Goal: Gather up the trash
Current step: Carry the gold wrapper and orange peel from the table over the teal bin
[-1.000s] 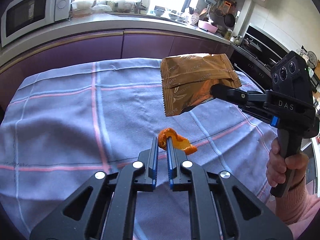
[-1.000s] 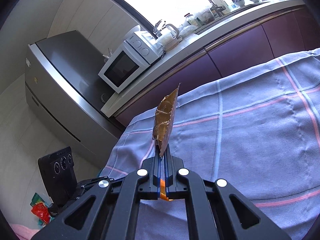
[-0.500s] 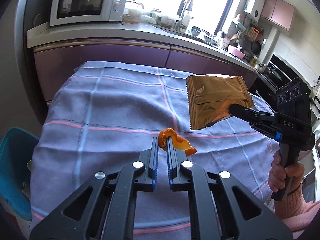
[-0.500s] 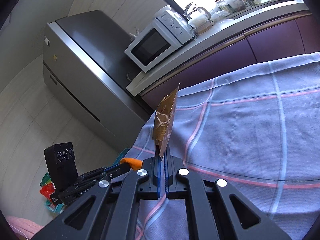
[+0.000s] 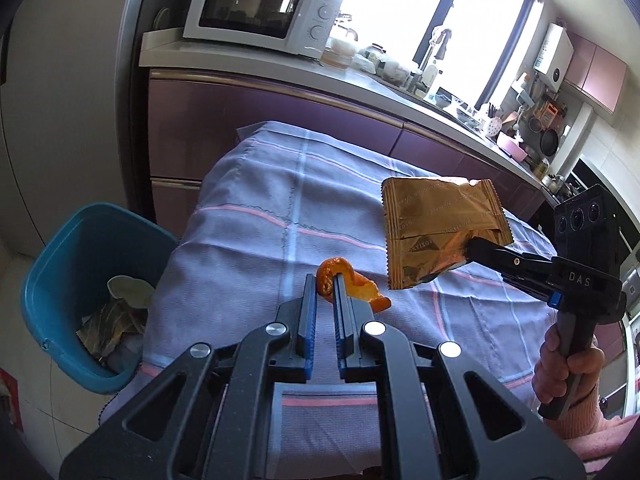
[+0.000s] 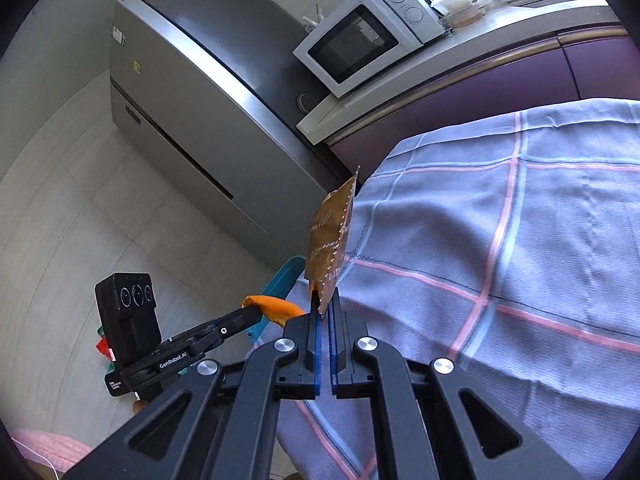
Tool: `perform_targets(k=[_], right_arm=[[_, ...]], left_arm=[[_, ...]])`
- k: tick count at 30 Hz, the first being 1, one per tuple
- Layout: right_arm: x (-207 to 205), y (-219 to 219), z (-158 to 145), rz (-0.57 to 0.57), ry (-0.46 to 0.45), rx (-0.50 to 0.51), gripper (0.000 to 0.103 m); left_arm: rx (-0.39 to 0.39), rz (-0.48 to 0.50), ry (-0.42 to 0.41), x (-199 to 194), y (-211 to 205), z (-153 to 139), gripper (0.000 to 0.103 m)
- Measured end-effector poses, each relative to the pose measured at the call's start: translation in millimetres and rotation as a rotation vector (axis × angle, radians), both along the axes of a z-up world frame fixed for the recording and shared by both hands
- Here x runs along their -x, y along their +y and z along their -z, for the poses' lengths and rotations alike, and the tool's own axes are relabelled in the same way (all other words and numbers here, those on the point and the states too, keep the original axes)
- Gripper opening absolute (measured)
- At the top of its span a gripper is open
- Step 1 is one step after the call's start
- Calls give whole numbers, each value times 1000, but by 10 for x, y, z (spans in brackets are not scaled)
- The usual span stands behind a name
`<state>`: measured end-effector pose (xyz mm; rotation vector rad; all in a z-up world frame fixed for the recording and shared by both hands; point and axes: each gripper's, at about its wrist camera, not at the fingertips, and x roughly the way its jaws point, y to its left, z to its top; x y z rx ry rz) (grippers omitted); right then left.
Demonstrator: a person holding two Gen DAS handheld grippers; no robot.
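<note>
Although both pieces of trash are off the table, neither is in the bin yet — that drop is what seems left. In the left wrist view, the left gripper (image 5: 323, 286) is nearly closed, its jaws pinching a curl of orange peel (image 5: 347, 285) held above the near part of the checked tablecloth (image 5: 256, 216). To the right, the right gripper (image 5: 472, 249), carried by a hand (image 5: 568, 372) in a pink sleeve, is clamped on the corner of a gold snack wrapper (image 5: 436, 224) that hangs in the air over the cloth. The blue bin (image 5: 56, 280) stands on the floor at the left, just beside the table's end, with paper and wrappers already inside. No other litter shows on the visible cloth. Far behind run a purple-fronted counter, a white microwave (image 5: 260, 12) and a bright window.

In the right wrist view, the right gripper (image 6: 325, 312) is fully closed on the wrapper (image 6: 330, 244), seen edge-on and upright. The left gripper (image 6: 256, 314) holds the peel (image 6: 276, 306) at the left, near the bin's rim (image 6: 280, 280) — mostly hidden. A grey refrigerator (image 6: 208, 92) stands far left on a pale tiled floor.
</note>
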<state>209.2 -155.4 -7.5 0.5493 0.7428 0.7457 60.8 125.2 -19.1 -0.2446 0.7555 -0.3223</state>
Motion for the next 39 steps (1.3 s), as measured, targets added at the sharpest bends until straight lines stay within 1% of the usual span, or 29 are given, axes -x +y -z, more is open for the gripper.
perform_targets(k=[8,17,25,39], right_arm=[[-87,387,-11,-79,11,8,2],[-211,760,-24,-147,18,14,2],[-307,1000,-2,-196,24,20,2],[-422,1294,21,-250,34,40,2]], left_arm=[[2,-82,-3,113,385,-21,9],[6,-161,-3,161,716,-39,9],[2,-237,-8,212,998,-48,9],[-17,-313,-12,212,1283,-31,9]])
